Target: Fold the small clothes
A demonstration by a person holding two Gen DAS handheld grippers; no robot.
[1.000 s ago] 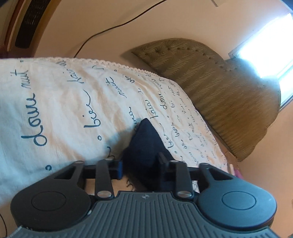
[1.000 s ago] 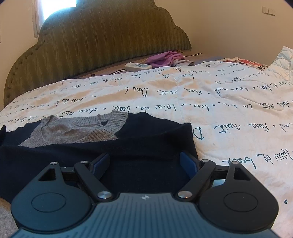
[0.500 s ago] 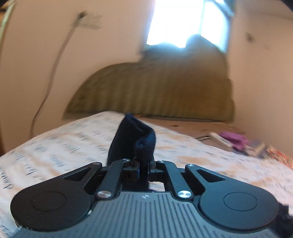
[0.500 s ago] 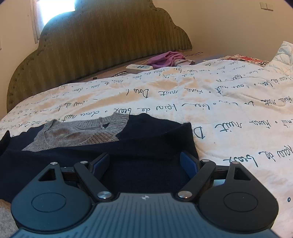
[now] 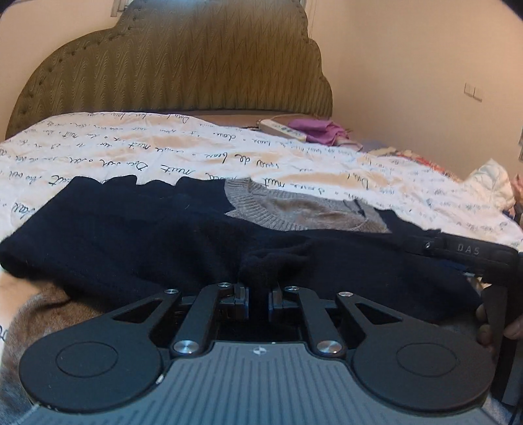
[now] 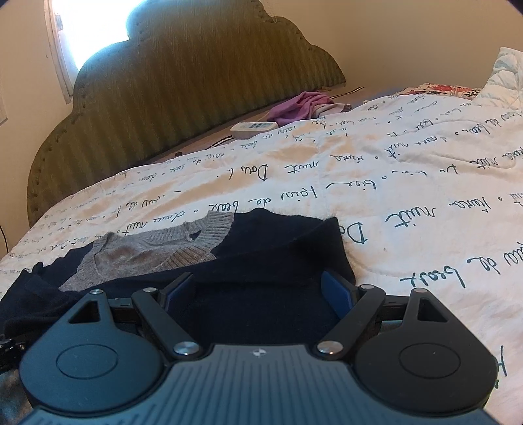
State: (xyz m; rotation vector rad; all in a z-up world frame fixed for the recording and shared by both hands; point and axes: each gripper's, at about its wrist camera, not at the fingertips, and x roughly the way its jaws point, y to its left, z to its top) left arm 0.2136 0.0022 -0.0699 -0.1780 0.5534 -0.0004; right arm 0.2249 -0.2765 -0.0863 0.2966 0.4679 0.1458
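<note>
A small navy sweater with a grey knit collar lies on the white bedspread with script print. My left gripper is shut on a bunched navy sleeve end and holds it over the sweater's body. My right gripper is open, its blue pads spread over the sweater's right side. The grey collar also shows in the right wrist view. The right gripper's body appears at the right edge of the left wrist view.
A green padded headboard stands at the back. A white remote and a purple cloth lie near it. A floral cloth and a white quilted item sit at the far right. A window glows behind.
My left gripper closed on the sleeve end, lifted it and carried it across over the sweater's body. The right gripper stayed open over the sweater's right side, tilting slightly.
</note>
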